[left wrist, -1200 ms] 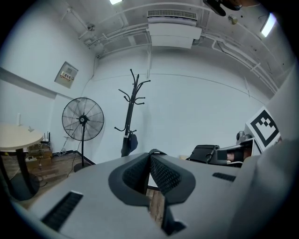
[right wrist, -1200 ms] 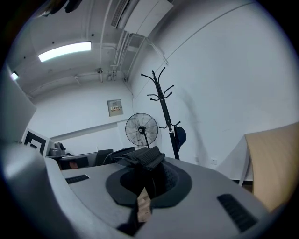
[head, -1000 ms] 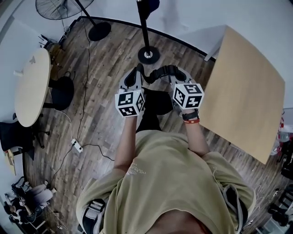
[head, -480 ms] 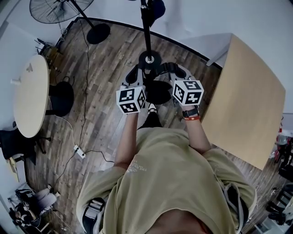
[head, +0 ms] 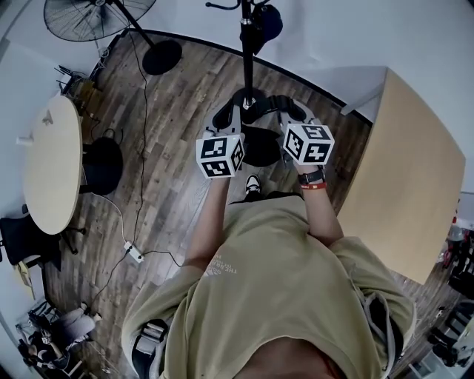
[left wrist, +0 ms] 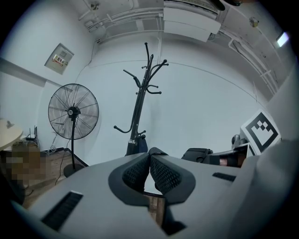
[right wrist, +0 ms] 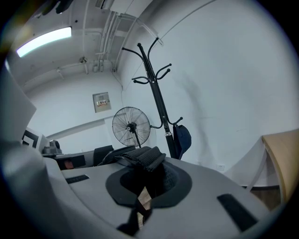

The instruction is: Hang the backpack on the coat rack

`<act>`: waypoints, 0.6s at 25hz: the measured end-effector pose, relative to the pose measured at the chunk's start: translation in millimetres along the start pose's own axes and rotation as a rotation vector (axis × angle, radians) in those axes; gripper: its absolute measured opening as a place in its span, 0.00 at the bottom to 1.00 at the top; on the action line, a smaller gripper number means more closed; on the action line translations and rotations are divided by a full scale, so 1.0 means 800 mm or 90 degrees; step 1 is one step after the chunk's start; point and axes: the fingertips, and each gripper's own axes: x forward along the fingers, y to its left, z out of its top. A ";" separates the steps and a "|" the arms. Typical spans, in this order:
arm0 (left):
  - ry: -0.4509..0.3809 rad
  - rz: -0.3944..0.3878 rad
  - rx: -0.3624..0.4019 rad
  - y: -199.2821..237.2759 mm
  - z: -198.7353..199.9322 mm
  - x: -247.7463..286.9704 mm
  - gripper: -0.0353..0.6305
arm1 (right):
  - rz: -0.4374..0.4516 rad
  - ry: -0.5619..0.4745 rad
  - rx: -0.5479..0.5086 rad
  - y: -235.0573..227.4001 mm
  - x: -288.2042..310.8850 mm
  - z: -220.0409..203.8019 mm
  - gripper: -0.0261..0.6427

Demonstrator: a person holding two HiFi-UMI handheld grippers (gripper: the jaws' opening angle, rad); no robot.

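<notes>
Wood-plank floor (head: 170,133) fills a white-walled room, seen from above the person's head. In the head view a black coat rack (head: 246,52) stands at 12 o'clock, its round base on the floor near the wall. A dark blue item (head: 268,21) hangs on the rack. A standing fan (head: 96,13) is at 11 o'clock, a round worktop (head: 48,163) at 9 o'clock and a pale rectangular worktop (head: 411,170) at 3 o'clock. A person in a tan shirt (head: 274,296) holds both arms forward.

The left claw (head: 224,117) and right claw (head: 294,111) are side by side just short of the rack's base, each with its marker cube facing up. A black strap (head: 265,108) arcs between them. It belongs to the black backpack (head: 259,148), whose body hangs beneath the claws and is not on the rack.

In the left gripper view the left claw (left wrist: 149,161) is clenched, its textured pads pressed together, with a thin edge of the strap (left wrist: 156,151) showing at their tips. The coat rack (left wrist: 138,107) rises at 12 o'clock and the fan (left wrist: 73,112) is at 9 o'clock.

In the right gripper view the right claw (right wrist: 149,165) is clenched on the ribbed strap (right wrist: 140,158), which bunches over the top of the pads. The rack (right wrist: 159,102) stands at 12 o'clock, with the blue item (right wrist: 182,137) low on it and the fan (right wrist: 131,127) just to its left.
</notes>
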 end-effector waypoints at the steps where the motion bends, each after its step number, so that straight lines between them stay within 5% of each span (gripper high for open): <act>1: 0.000 -0.002 -0.002 0.007 0.003 0.009 0.09 | -0.004 0.001 0.003 -0.002 0.012 0.003 0.06; 15: -0.015 0.012 -0.013 0.068 0.043 0.120 0.09 | 0.019 -0.013 0.003 -0.044 0.128 0.071 0.06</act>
